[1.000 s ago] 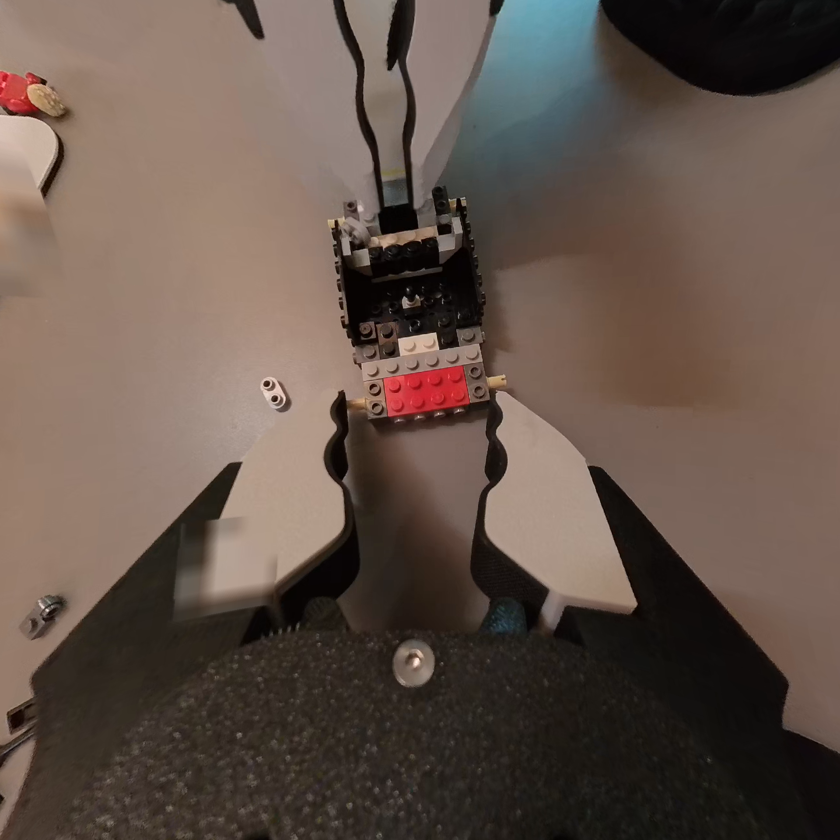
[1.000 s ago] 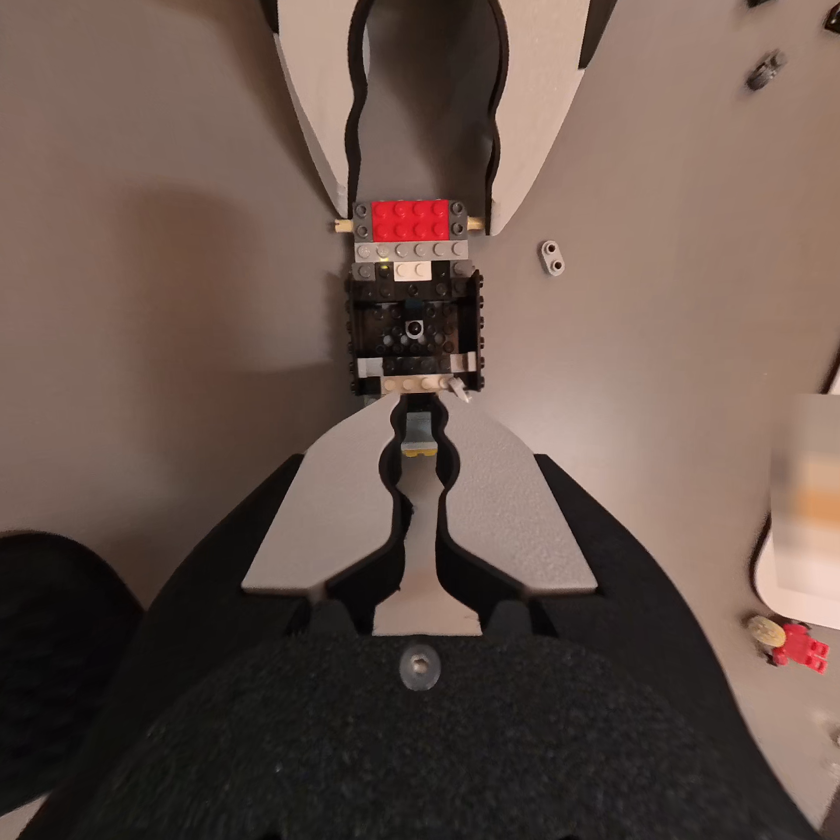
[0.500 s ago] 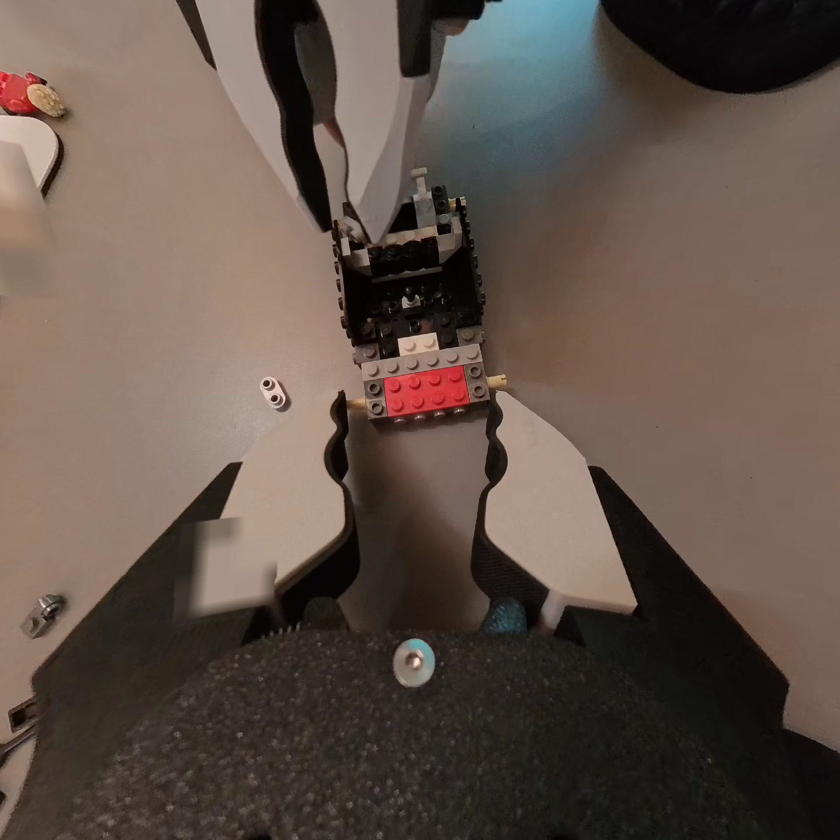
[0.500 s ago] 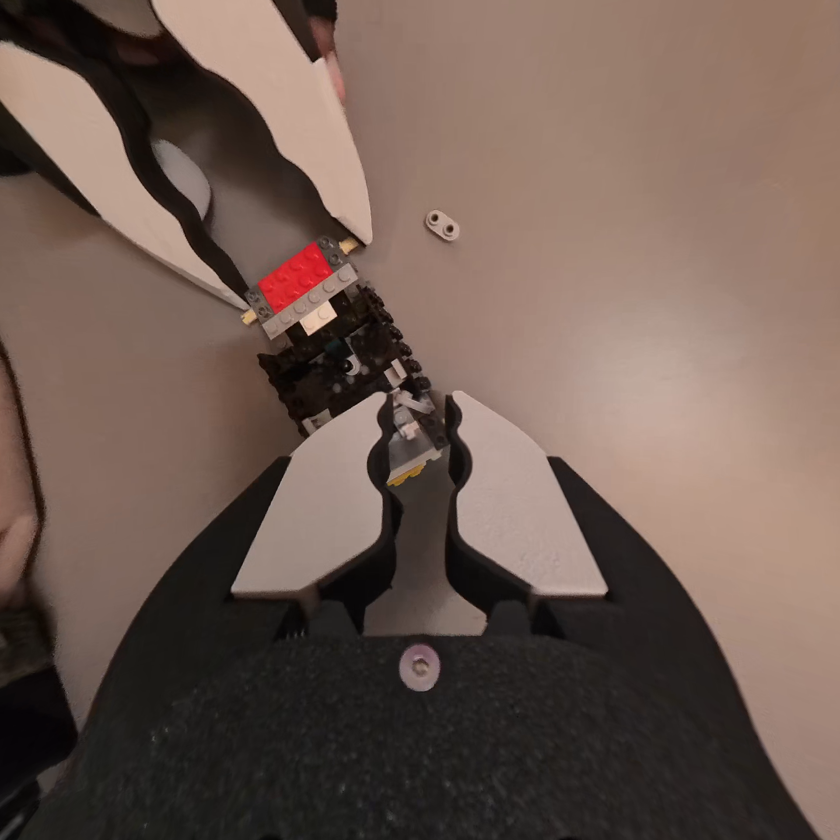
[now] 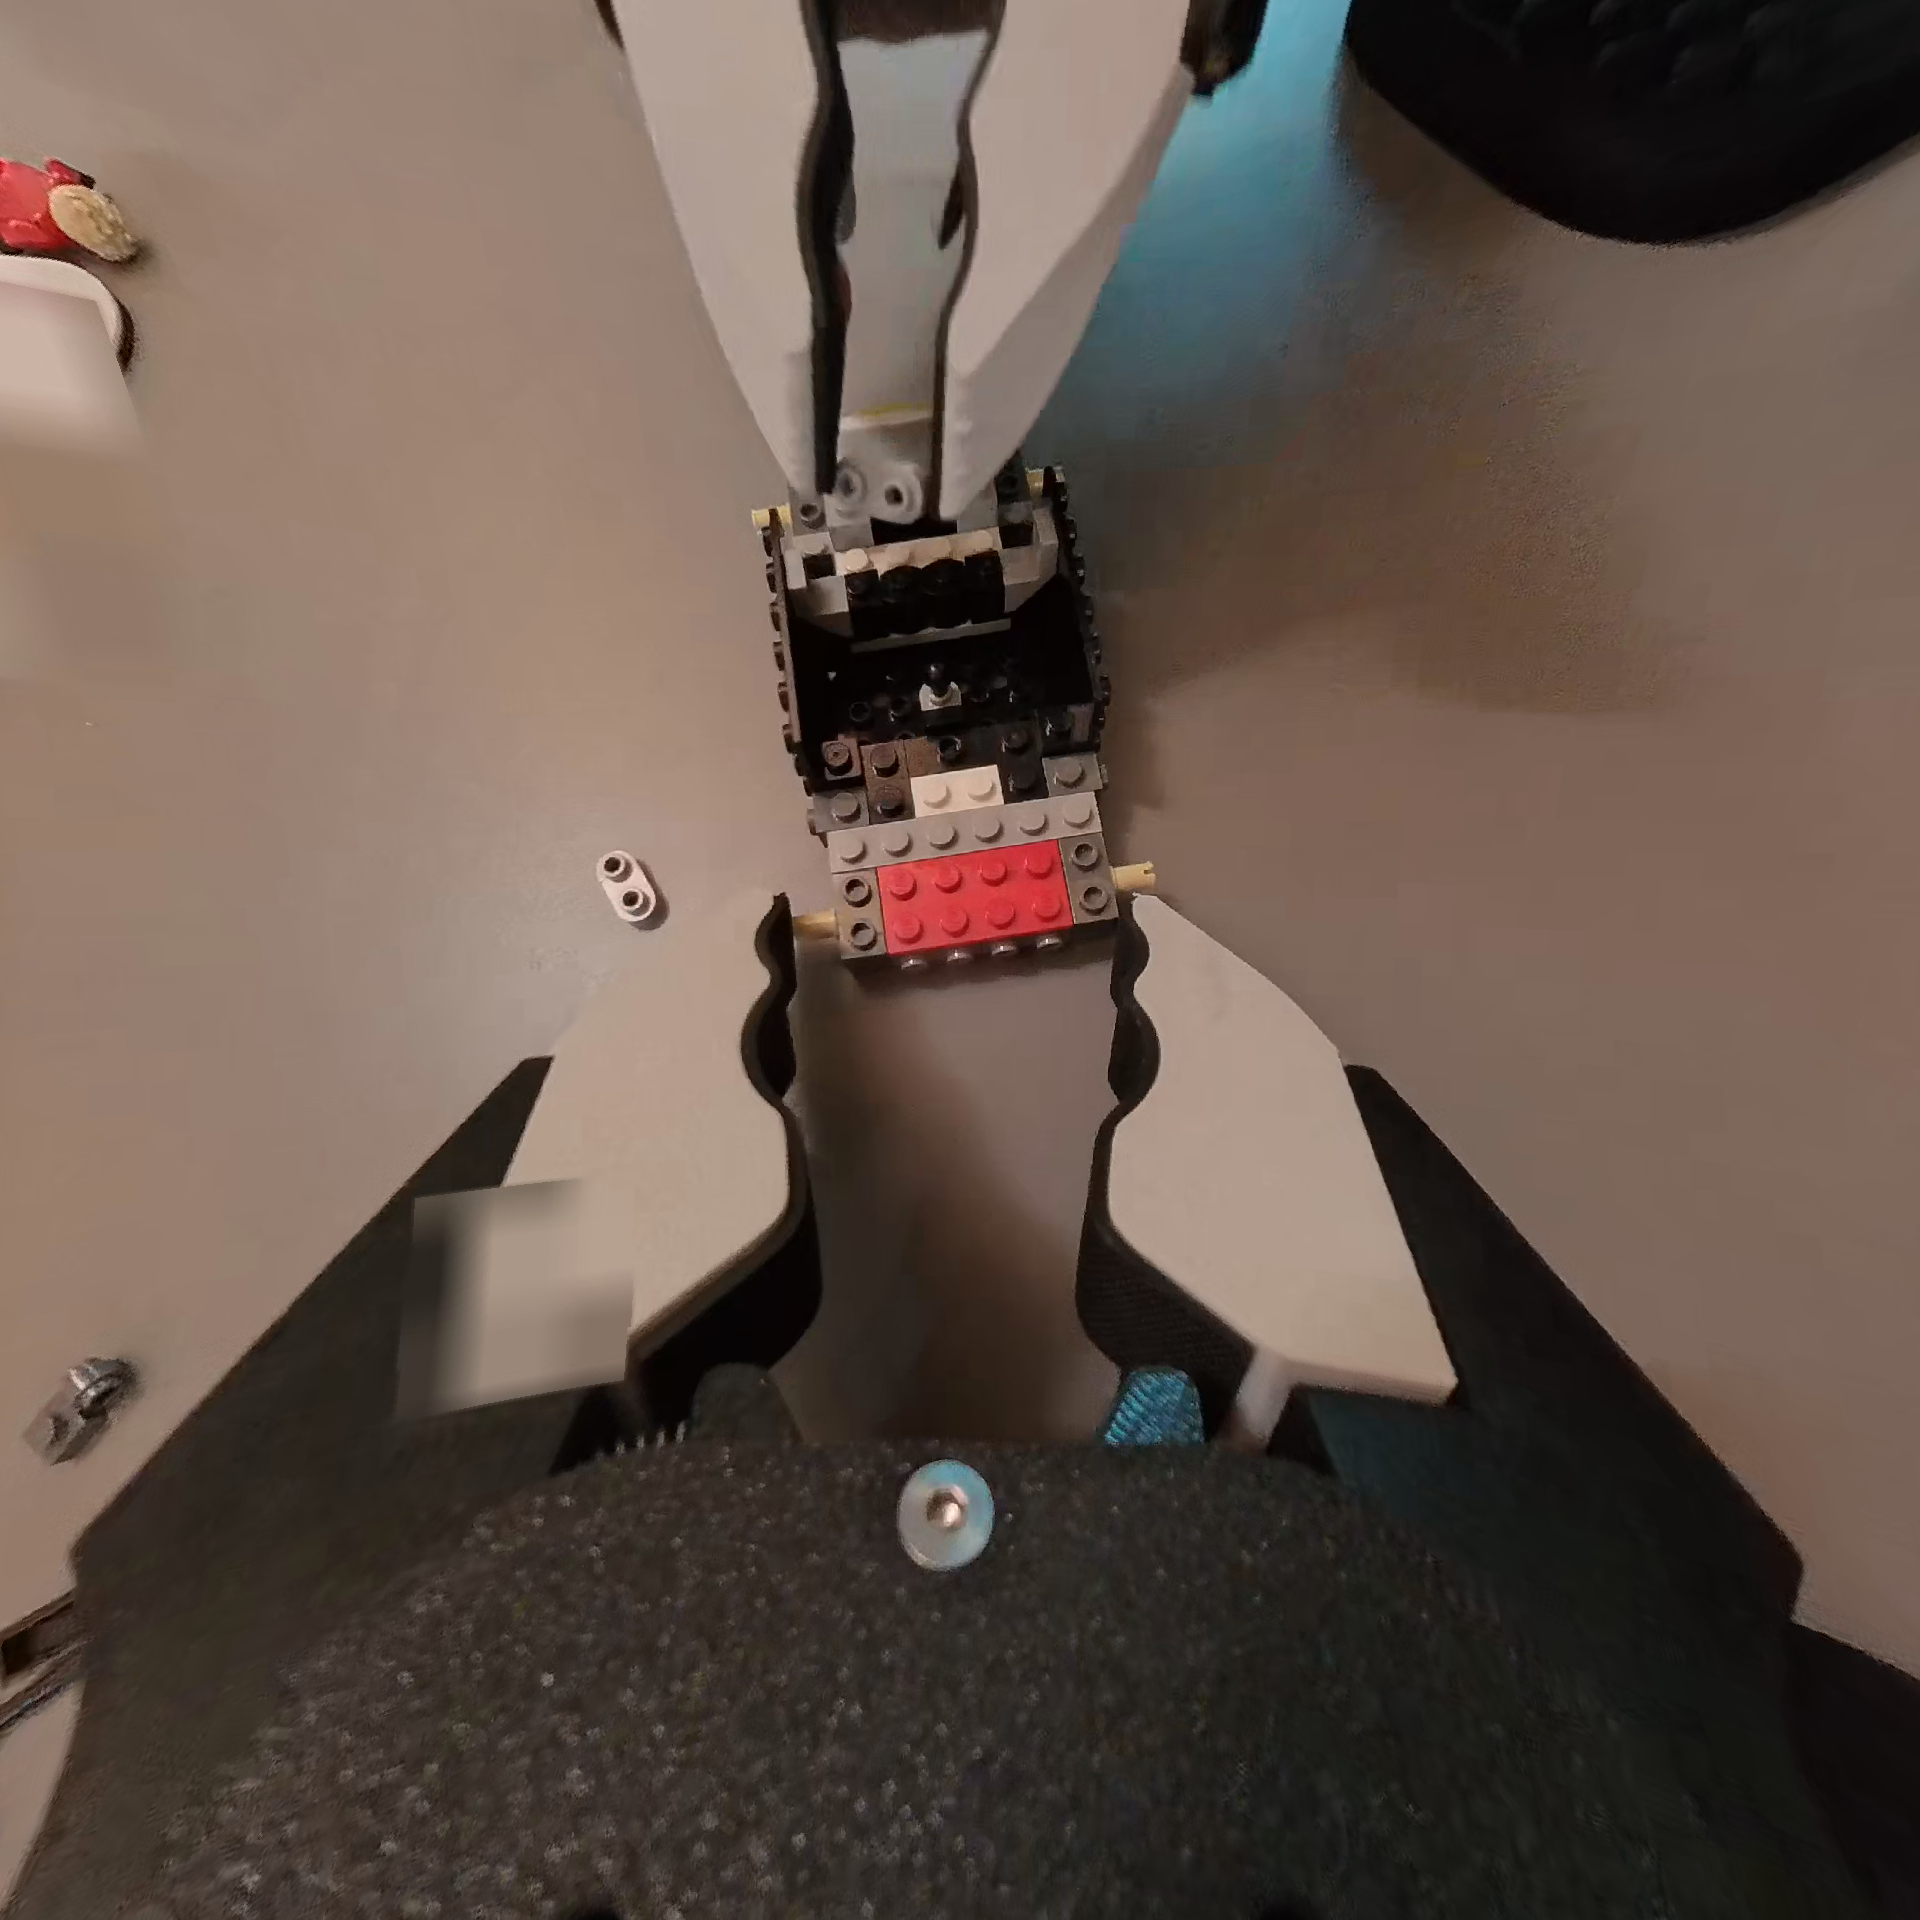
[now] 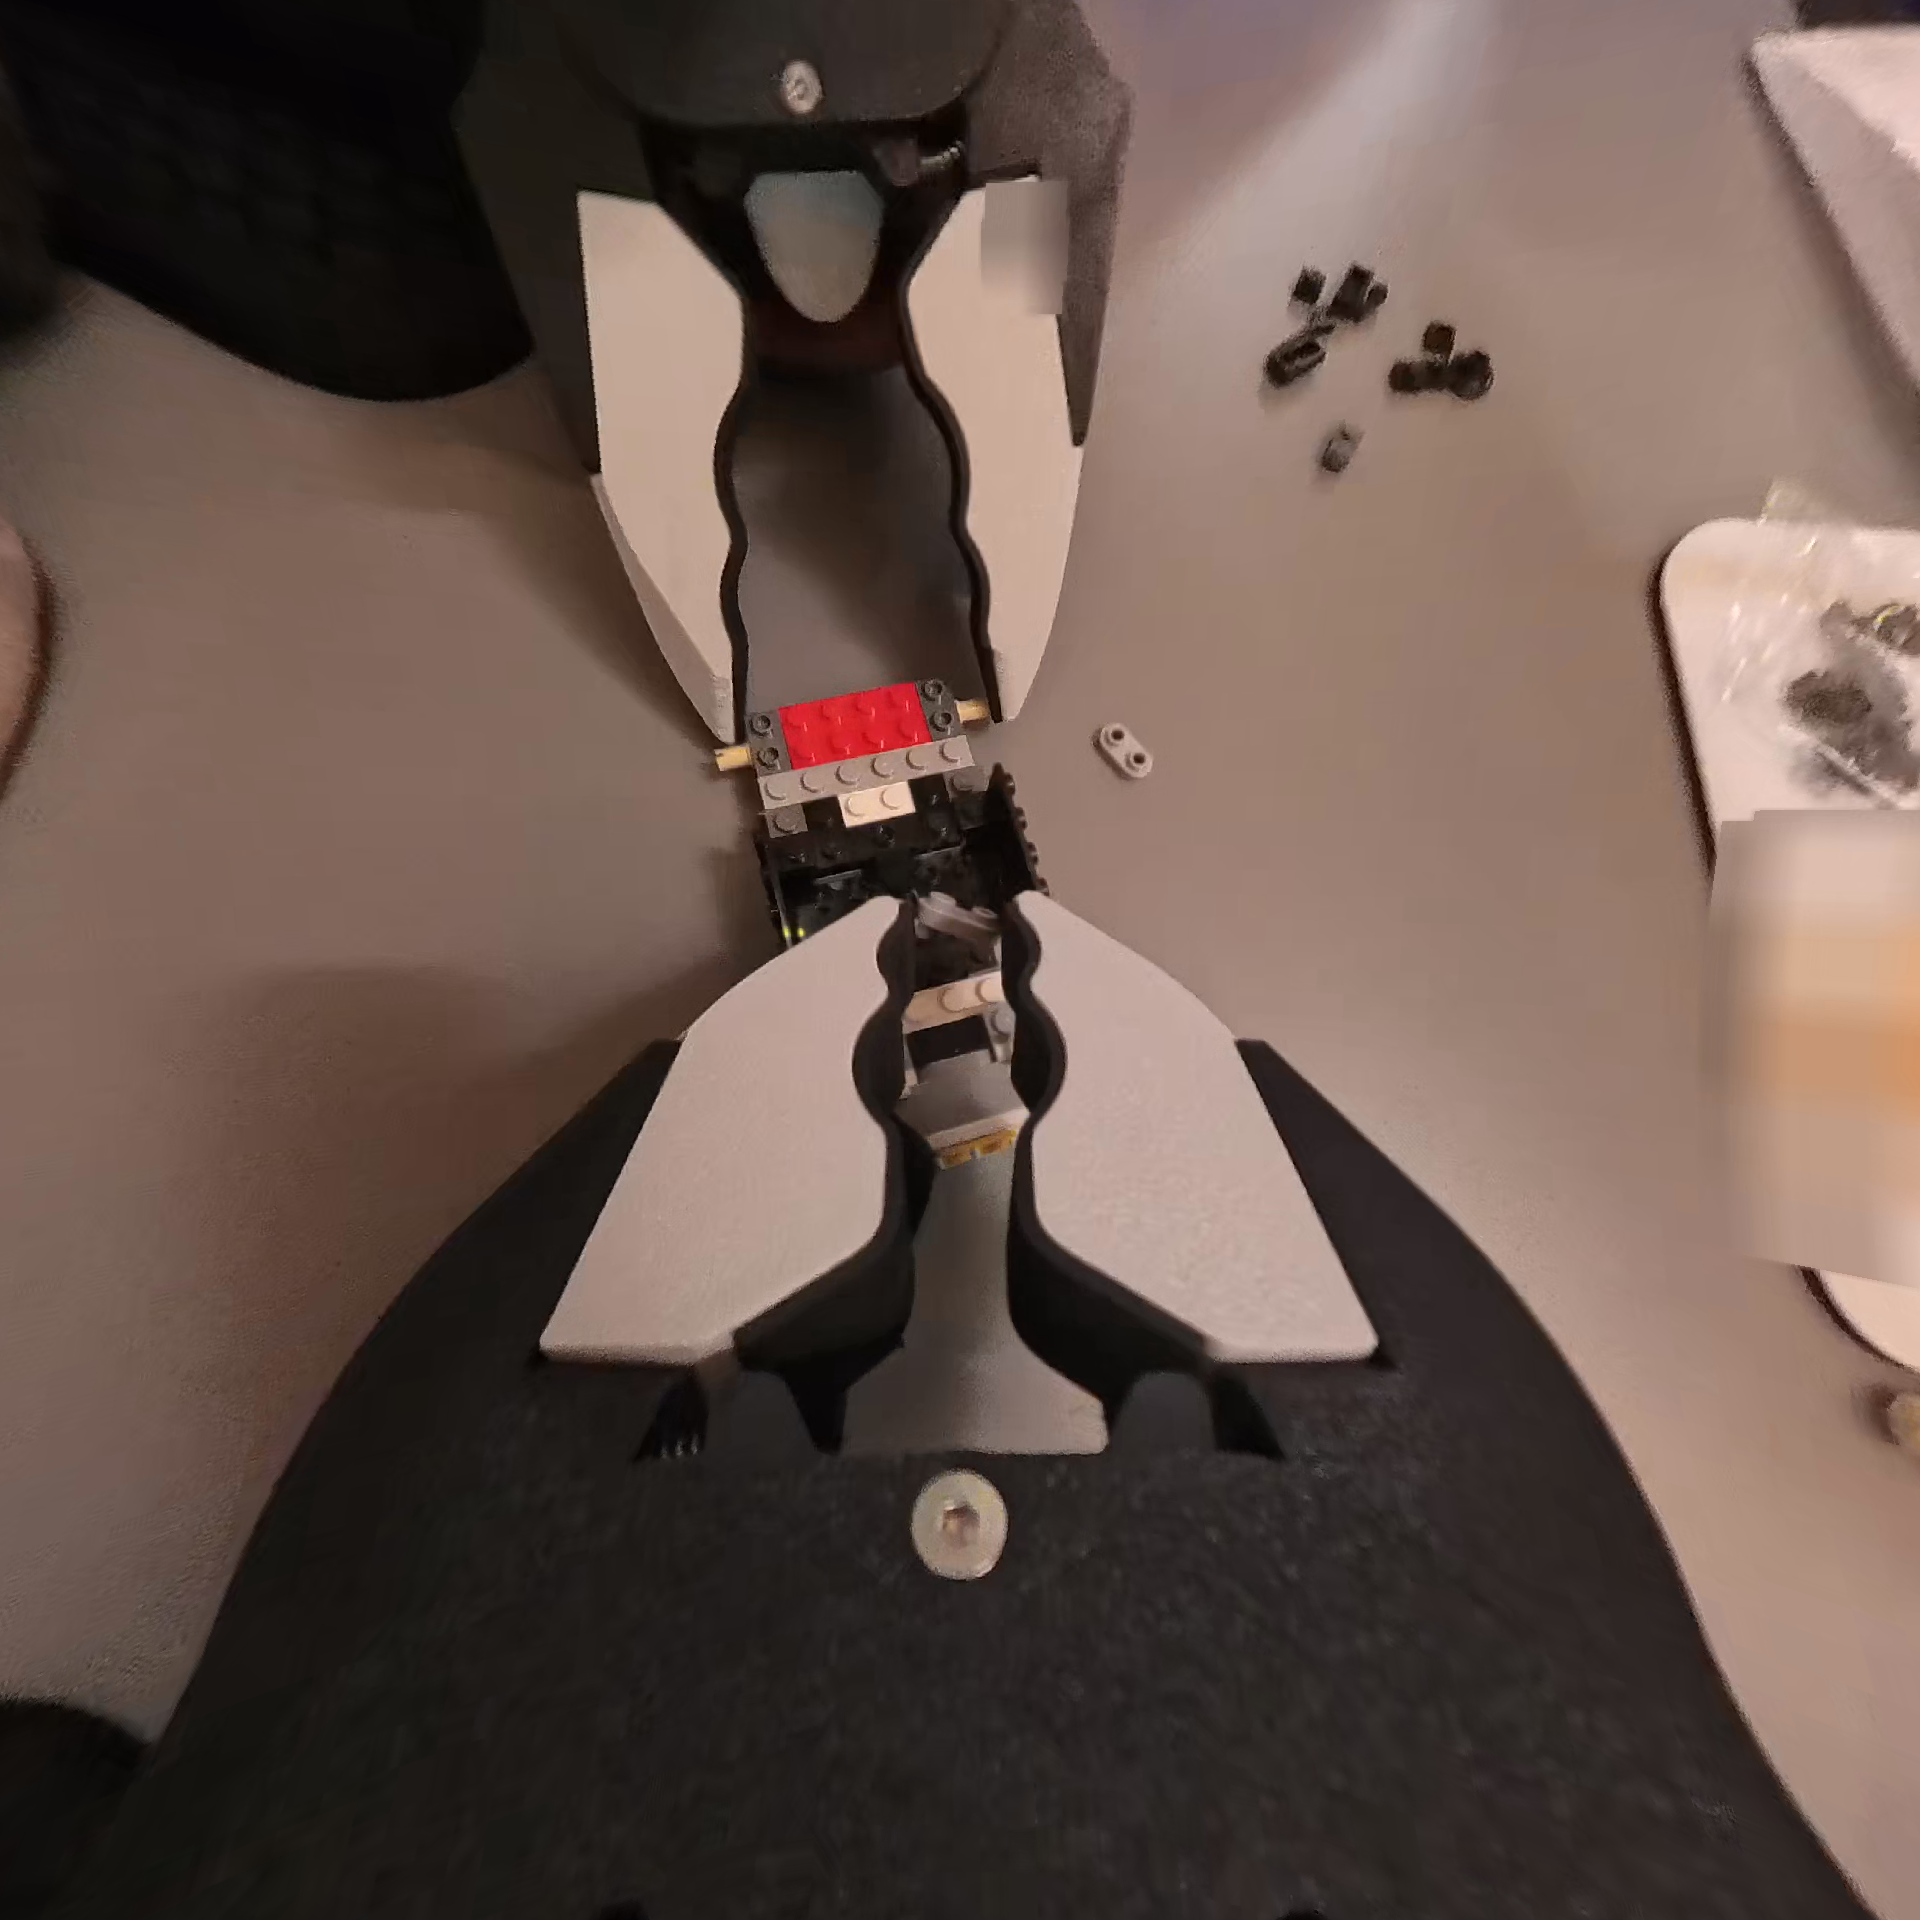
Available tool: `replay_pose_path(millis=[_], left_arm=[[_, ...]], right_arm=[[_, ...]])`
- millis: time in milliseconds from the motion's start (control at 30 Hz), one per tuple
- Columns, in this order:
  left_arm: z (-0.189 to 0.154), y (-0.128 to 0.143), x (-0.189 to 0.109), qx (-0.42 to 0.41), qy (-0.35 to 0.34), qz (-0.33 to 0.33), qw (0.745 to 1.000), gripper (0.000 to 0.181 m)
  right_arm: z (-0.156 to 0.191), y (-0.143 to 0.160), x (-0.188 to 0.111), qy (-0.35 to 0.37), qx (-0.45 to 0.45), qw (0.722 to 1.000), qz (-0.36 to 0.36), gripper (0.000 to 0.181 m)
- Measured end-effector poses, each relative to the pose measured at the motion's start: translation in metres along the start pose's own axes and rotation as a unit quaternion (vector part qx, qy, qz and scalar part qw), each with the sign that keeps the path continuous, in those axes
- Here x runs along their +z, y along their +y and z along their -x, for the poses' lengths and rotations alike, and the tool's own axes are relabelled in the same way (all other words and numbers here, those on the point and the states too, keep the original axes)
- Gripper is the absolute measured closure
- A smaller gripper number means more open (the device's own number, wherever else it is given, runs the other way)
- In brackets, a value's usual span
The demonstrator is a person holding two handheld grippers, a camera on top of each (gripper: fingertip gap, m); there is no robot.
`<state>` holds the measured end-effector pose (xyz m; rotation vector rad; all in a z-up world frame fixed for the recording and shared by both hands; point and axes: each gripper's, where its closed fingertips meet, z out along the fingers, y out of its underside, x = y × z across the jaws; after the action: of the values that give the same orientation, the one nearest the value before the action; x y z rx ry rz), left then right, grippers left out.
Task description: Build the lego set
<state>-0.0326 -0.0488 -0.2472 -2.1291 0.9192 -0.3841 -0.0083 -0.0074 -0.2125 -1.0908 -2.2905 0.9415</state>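
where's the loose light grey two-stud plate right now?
The small light grey two-stud plate lies alone on the grey table, left of the lego model's red brick in the left wrist view; in the right wrist view it's right of the model.

1. Right tongs (image 6: 956,914) at six o'clock, nearly closed on a small grey, white and black sub-assembly (image 6: 961,1039) with a yellow underside.
2. Lego model (image 6: 883,800) at centre on the grey bench (image 6: 1351,831): red plate (image 6: 857,724) at its twelve o'clock end, black walled section toward six o'clock.
3. Left tongs (image 6: 857,717) reaching in from twelve o'clock, spread wide, tips flanking the red end beside its tan axle pins.
4. Small grey two-hole plate (image 6: 1123,749) alone at three o'clock, near the model.
5. Loose black pieces (image 6: 1371,343) at one o'clock; a white tray (image 6: 1704,727) with bagged parts at three o'clock.
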Motion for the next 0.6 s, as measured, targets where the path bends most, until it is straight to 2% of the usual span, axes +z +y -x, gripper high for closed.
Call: replay_pose_path(millis=[133, 600], left_arm=[[0.0, -0.003, -0.004, -0.009, 0.012, -0.017, 1.0, 0.124], [0.002, -0.002, -0.004, -0.017, 0.015, -0.02, 1.0, 0.125]], right_arm=[[-0.004, 0.002, 0.005, -0.001, -0.015, 0.999, -0.034, 0.166], [-0.009, 0.01, -0.002, -0.022, -0.036, 0.999, -0.011, 0.163]])
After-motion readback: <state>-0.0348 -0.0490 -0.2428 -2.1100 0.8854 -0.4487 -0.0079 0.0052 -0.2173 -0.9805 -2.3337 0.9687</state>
